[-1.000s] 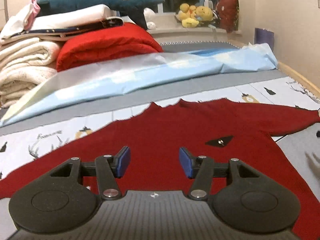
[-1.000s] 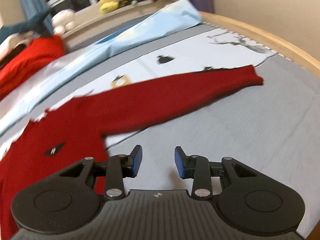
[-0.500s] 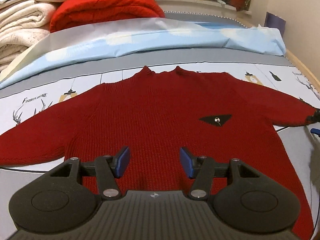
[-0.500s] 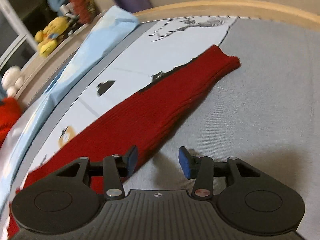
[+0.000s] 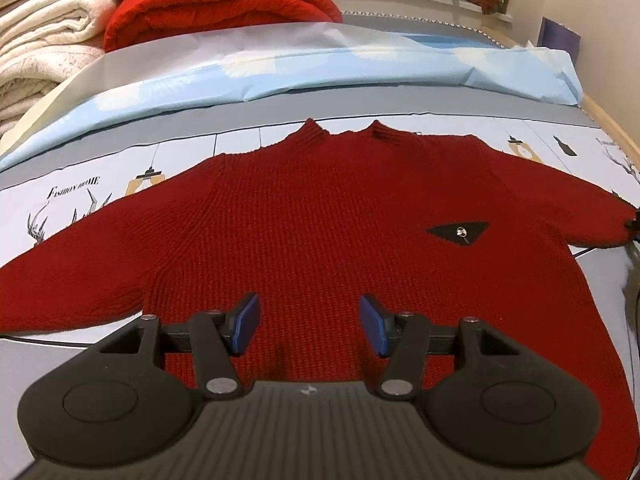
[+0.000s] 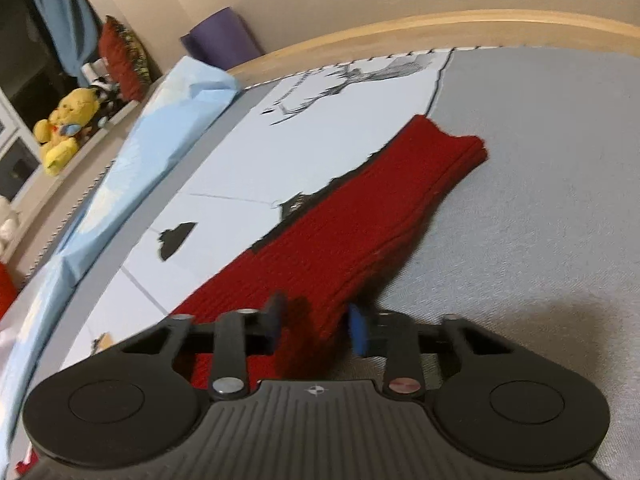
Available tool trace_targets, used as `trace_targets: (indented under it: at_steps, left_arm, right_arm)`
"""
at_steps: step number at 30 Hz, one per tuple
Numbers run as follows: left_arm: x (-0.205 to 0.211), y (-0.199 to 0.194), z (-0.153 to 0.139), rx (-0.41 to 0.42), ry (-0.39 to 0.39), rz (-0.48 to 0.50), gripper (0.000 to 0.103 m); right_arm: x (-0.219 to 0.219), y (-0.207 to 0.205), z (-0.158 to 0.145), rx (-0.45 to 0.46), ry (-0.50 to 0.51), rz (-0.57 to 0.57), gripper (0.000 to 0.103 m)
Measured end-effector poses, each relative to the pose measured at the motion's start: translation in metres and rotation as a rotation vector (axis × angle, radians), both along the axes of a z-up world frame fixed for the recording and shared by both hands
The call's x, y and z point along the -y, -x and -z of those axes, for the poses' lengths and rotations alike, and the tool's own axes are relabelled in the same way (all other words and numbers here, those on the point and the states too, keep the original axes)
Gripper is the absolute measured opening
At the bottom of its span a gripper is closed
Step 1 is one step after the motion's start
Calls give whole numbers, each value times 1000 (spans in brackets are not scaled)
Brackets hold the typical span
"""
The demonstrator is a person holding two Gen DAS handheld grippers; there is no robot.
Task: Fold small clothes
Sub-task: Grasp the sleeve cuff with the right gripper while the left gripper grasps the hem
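Note:
A small dark red knit sweater [image 5: 332, 216] lies flat and face up on the bed, sleeves spread out, with a black triangular badge [image 5: 459, 233] on its chest. My left gripper [image 5: 308, 324] is open and empty above the sweater's lower middle. In the right wrist view the sweater's right sleeve [image 6: 376, 224] runs away toward its cuff [image 6: 460, 148]. My right gripper [image 6: 316, 324] is open, with its jaws on either side of that sleeve.
The bed has a grey and pale printed cover [image 5: 80, 196] and a light blue sheet [image 5: 320, 64] behind. Folded cream blankets [image 5: 40, 48] and a red quilt [image 5: 216, 4] are stacked at the back left. A wooden bed rail [image 6: 400, 32] curves along the right.
My left gripper has risen and tilted down so the whole sweater shows. My right gripper has moved right along the sleeve and down onto it, jaws now astride it.

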State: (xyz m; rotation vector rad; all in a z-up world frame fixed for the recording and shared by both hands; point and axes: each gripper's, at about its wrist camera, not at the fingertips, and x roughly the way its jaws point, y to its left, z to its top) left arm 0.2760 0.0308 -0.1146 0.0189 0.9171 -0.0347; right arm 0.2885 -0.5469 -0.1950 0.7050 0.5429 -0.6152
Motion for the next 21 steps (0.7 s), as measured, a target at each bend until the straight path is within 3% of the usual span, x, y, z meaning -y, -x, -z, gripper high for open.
trace_targets:
  at_steps: [2, 7, 9, 12, 14, 17, 21]
  left_arm:
    - [-4, 0, 2, 0, 10, -6, 60]
    - [-13, 1, 1, -5, 24, -16, 60]
    - [-19, 1, -1, -5, 30, -27, 60]
    - [-31, 1, -7, 1, 53, -45, 60]
    - [-39, 0, -11, 9, 69, -62, 60]
    - [-52, 1, -17, 13, 91, -90, 60]
    - [-68, 1, -23, 12, 115, -118, 60]
  right_arm:
    - [2, 0, 2, 4, -10, 22, 13]
    - [-8, -5, -11, 14, 54, 21, 11]
    - [-21, -11, -24, 12, 127, 6, 11]
    - [-62, -26, -55, -5, 322, -78, 11]
    - [-114, -36, -77, 9, 506, -201, 11]
    - [-209, -36, -100, 100, 727, -463, 11]
    - [-350, -7, -103, 229, 832, -857, 11]
